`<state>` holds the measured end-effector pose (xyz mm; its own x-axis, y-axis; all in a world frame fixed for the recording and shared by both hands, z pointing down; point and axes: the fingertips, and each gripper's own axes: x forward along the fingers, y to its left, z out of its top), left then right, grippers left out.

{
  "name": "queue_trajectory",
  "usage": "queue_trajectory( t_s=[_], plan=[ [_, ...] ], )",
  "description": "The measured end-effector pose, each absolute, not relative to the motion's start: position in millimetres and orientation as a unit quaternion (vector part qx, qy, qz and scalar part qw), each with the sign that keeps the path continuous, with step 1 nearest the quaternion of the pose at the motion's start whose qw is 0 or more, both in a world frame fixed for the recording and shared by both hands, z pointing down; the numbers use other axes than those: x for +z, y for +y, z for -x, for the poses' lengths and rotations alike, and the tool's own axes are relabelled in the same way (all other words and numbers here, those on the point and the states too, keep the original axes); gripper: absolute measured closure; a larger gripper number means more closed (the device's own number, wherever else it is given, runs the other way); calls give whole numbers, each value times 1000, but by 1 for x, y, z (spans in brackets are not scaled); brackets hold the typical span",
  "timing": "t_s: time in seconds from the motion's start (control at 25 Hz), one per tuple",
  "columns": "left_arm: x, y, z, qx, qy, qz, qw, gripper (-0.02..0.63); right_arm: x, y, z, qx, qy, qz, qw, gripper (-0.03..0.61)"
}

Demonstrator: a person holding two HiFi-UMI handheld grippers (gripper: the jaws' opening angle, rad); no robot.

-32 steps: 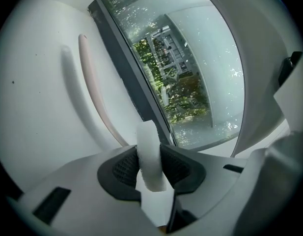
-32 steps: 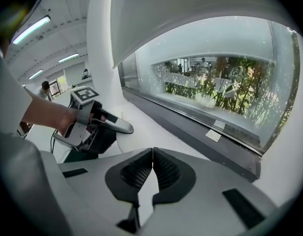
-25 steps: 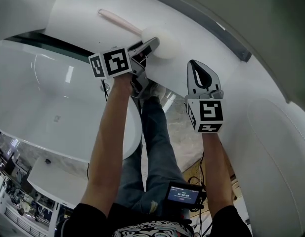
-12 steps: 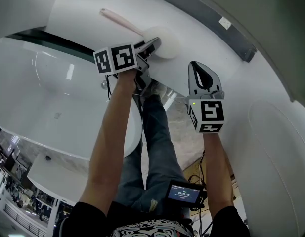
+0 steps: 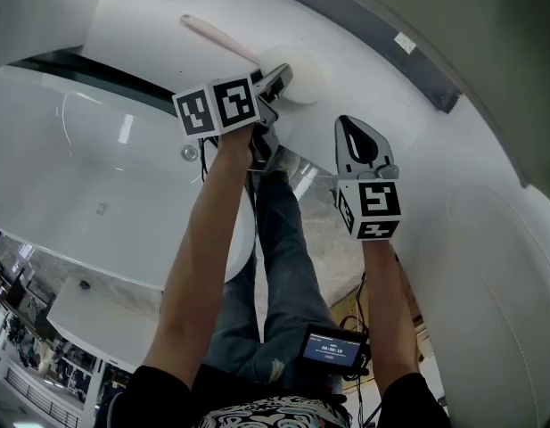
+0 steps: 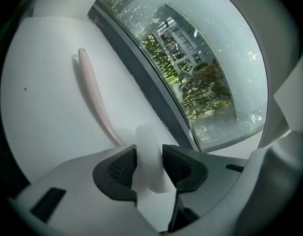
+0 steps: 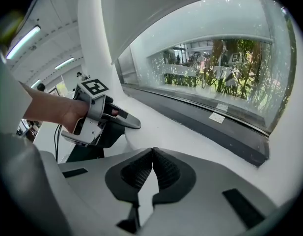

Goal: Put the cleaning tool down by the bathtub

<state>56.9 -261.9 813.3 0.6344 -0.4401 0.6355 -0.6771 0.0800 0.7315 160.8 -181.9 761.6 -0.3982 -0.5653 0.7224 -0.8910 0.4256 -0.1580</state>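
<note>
The cleaning tool lies on the white ledge (image 5: 150, 25) beside the bathtub (image 5: 78, 176). It has a round white sponge head (image 5: 303, 71) and a long pink handle (image 5: 217, 38) that runs away to the left. My left gripper (image 5: 279, 80) is at the sponge head (image 6: 149, 149), which fills the gap between both pads. Its jaws have just been opening, and the pads still touch the sponge. The handle (image 6: 95, 97) rests flat on the ledge. My right gripper (image 5: 350, 125) hovers to the right, shut with nothing in it (image 7: 152, 168).
A dark window frame (image 5: 381, 43) runs along the far side of the ledge, with glass behind it (image 6: 215, 58). The tub's chrome fitting (image 5: 189, 153) sits under my left hand. My left gripper (image 7: 99, 117) shows in the right gripper view. A person's legs and a small screen (image 5: 332, 350) are below.
My left gripper has tipped, and its marker cube has shifted a little to the right. The tool stays on the ledge. My right gripper has hardly moved.
</note>
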Motion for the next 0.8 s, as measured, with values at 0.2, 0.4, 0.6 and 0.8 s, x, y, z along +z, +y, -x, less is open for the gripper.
queue_trajectory(
  t_s=[0.2, 0.4, 0.6, 0.8],
  plan=[
    [809, -265, -46, 103, -446, -674, 580, 436, 760, -181, -159, 271, -793, -456, 298, 551],
    [805, -269, -33, 104, -472, -676, 556, 411, 760, -184, -161, 265, -793, -460, 298, 551],
    [793, -274, -21, 93, -494, -684, 528, 411, 765, -184, -161, 273, -786, -468, 297, 551],
    [781, -278, -17, 80, -493, -694, 519, 413, 766, -183, -159, 274, -787, -466, 297, 551]
  ],
)
